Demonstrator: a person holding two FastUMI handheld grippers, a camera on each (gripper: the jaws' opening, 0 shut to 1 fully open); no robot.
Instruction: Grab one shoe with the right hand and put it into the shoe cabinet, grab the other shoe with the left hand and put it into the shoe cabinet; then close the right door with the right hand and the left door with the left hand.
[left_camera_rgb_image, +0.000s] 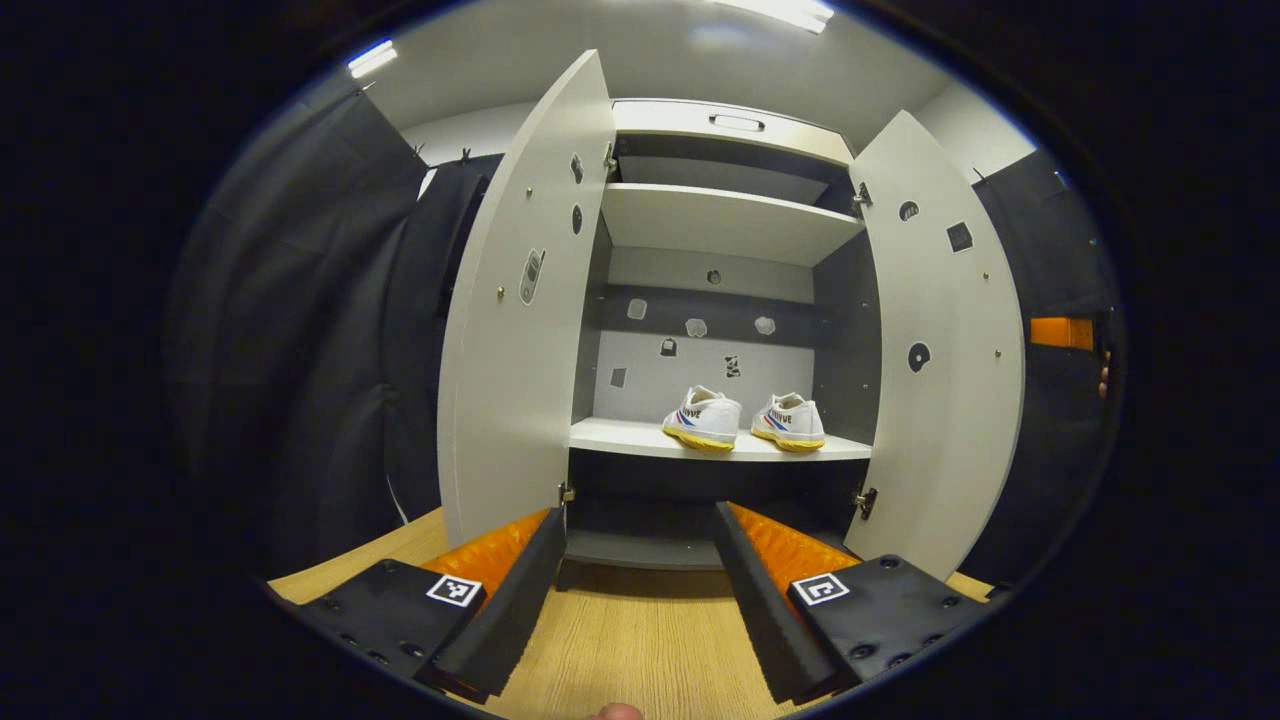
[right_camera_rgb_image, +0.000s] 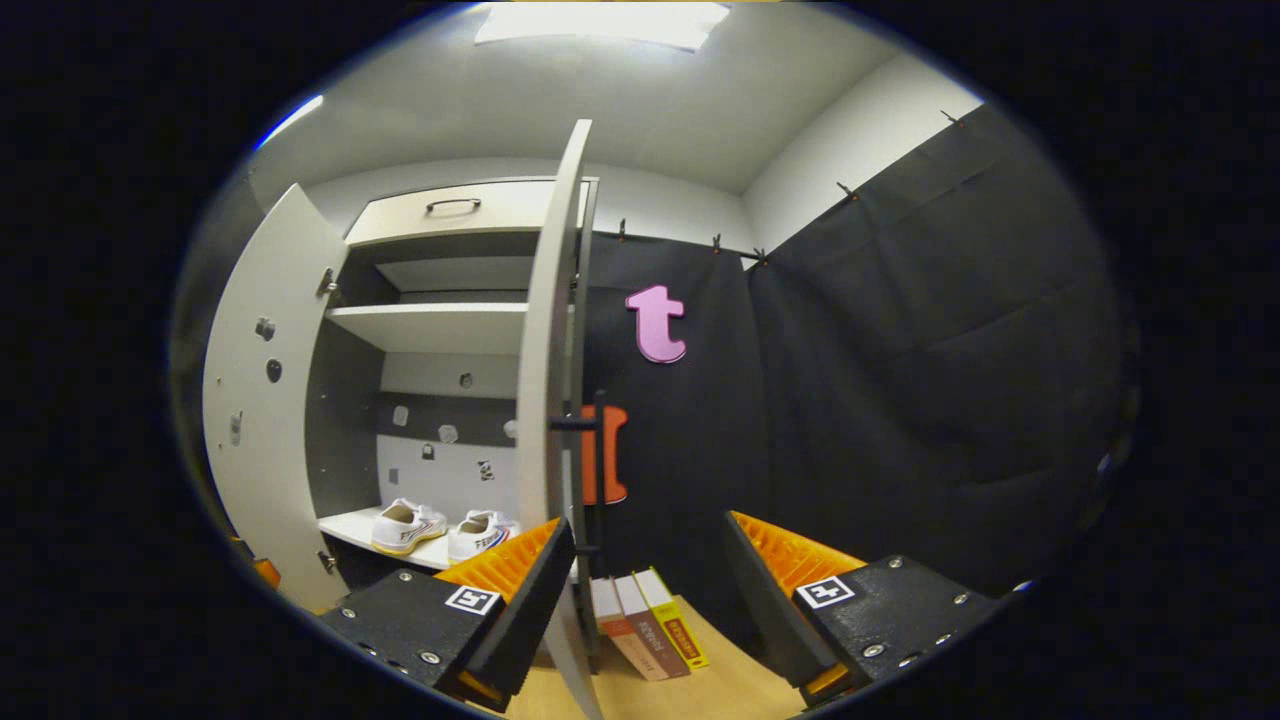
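The shoe cabinet (left_camera_rgb_image: 735, 222) stands with both doors wide open. Two white shoes with yellow soles, one (left_camera_rgb_image: 704, 418) beside the other (left_camera_rgb_image: 790, 421), sit side by side on its lower shelf (left_camera_rgb_image: 620, 436). My left gripper (left_camera_rgb_image: 638, 515) is open and holds nothing, low in front of the cabinet between the left door (left_camera_rgb_image: 510, 330) and the right door (left_camera_rgb_image: 950, 340). In the right gripper view the right door (right_camera_rgb_image: 550, 400) is edge-on with its dark handle (right_camera_rgb_image: 585, 425). My right gripper (right_camera_rgb_image: 648, 525) is open, and the door's edge runs just inside its left finger (right_camera_rgb_image: 520, 600). The shoes (right_camera_rgb_image: 405, 527) show past the door.
A wooden floor (left_camera_rgb_image: 630, 640) lies before the cabinet. Three books (right_camera_rgb_image: 645, 625) stand against the black cloth wall (right_camera_rgb_image: 900, 380) behind the right door. The upper shelf (left_camera_rgb_image: 725, 222) is bare. An orange part (left_camera_rgb_image: 1060, 332) with a bit of a hand shows beyond the right door's outer edge.
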